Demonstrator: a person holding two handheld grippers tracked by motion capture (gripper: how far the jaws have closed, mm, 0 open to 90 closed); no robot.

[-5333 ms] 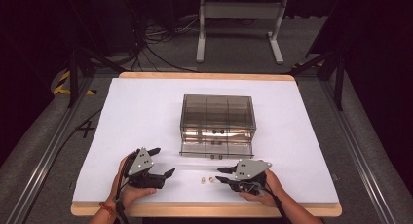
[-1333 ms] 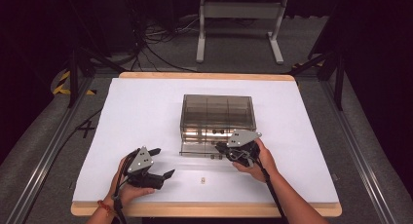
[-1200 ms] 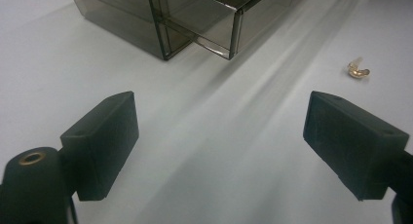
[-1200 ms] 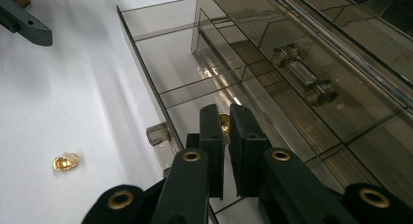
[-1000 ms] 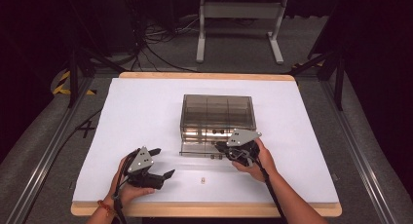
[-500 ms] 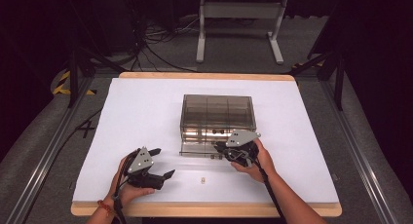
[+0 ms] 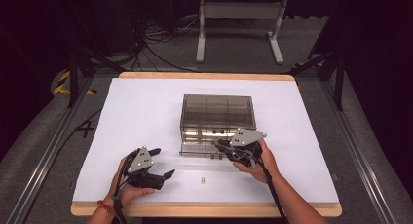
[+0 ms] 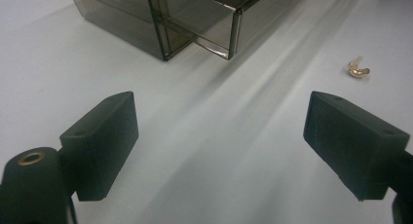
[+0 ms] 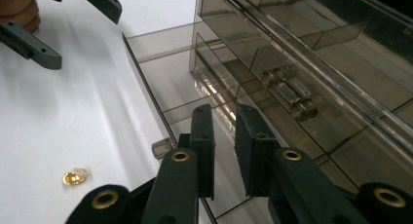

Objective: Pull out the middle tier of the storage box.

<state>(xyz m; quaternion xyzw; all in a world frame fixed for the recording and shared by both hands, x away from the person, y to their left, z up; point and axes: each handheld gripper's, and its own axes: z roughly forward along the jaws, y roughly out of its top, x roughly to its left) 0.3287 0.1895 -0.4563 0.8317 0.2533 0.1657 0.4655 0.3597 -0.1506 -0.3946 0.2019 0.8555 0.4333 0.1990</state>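
Note:
A smoky clear drawer box [image 7: 217,109] stands mid-table with its lowest drawer [image 7: 197,148] pulled out toward me. My right gripper [image 7: 219,146] hovers over that open drawer [image 9: 160,87]; its jaws [image 9: 223,117] are a narrow gap apart, and I see nothing between them. A small gold piece [image 7: 203,180] lies on the white table in front of the box. My left gripper [image 7: 164,161] rests near the front left, wide open and empty [image 8: 219,131], with the gold piece [image 8: 358,69] ahead to its right.
The white tabletop [image 7: 146,112] has a wooden front edge [image 7: 204,210]. The drawer's small clear knob [image 9: 161,148] juts out near the gold piece [image 9: 74,177]. Dark floor, cables and a stand lie beyond the far edge.
My right gripper left the table's front and now sits at the open drawer, barely shifting in the last second. One of two small pieces has gone from the table. The left gripper stayed put.

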